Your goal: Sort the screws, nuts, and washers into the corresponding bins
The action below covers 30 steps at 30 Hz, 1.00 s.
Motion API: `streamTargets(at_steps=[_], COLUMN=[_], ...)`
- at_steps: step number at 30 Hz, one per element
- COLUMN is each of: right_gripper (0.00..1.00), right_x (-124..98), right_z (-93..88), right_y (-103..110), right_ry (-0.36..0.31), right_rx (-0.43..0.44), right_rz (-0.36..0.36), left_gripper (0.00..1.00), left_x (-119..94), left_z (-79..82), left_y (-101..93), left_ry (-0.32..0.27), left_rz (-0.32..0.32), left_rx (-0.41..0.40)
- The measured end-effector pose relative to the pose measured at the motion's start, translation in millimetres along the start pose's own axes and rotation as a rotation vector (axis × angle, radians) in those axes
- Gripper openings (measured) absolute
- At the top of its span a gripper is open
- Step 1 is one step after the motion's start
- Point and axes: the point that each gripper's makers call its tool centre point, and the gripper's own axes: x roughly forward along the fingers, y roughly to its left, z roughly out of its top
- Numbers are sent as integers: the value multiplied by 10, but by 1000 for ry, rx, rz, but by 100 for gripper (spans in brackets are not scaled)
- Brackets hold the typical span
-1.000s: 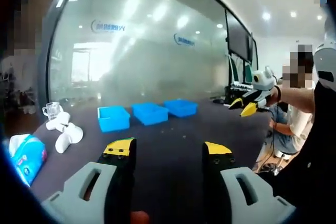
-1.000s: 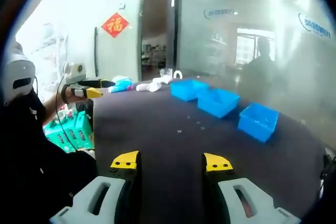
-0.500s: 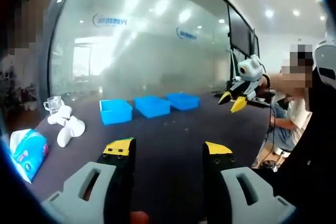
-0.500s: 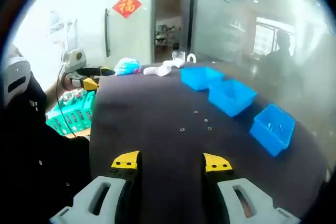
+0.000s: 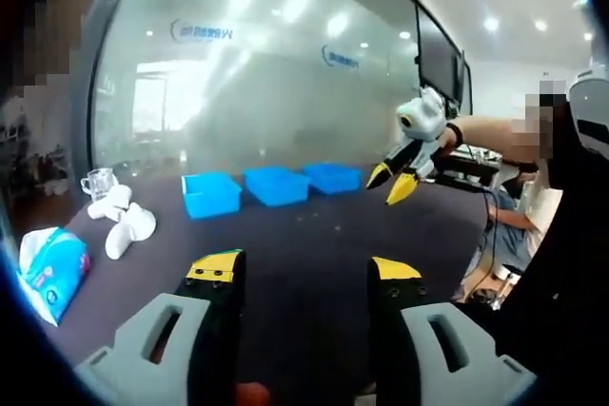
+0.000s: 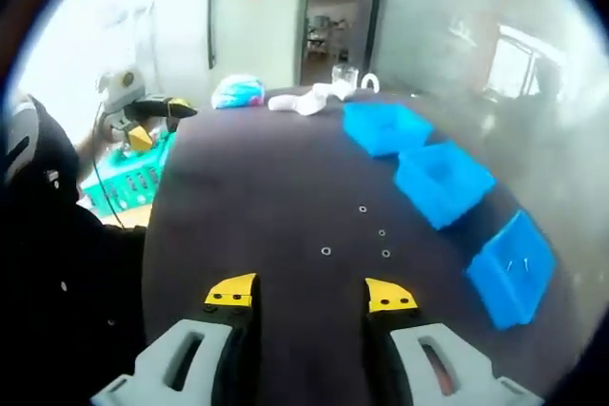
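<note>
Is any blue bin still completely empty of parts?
Cannot tell; the right gripper view shows small parts only in the nearest blue bin, the others' floors being partly hidden.

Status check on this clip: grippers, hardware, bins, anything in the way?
Left gripper and right gripper both open, empty. Four small fasteners loose on the dark table, beside three blue bins. Nothing blocking them.

Left gripper (image 5: 303,271) and right gripper (image 6: 310,294), jaws apart.
</note>
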Motion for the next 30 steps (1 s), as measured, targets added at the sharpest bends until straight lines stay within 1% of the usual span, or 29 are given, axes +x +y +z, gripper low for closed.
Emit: streamTargets(at_steps=[4,7,13,22,26,30], right_gripper=[37,37,35,32,30,27], right_x=[102,192,392,665,732,785], right_z=[1,27,13,-18,-33,-28], right_y=[-26,-45,-11,44,7,-19], right_ry=[54,80,162,260,288,299], right_rx=[-34,-39,-95,-158,-170,-154], right_rz=[21,41,65,106,108,115], left_gripper=[52,52,52,52,52,52], left_x=[-17,-21,-33,-80,-91,-97], left_z=[0,0,-22,-20,-7,-9], left_y=[-2,-14,-32,-10,-15,-27], left_ry=[10,12,18,16,11,9], left_rz=[3,3,2,11,13,12], left_rx=[5,5,-3,-10,-10,-13])
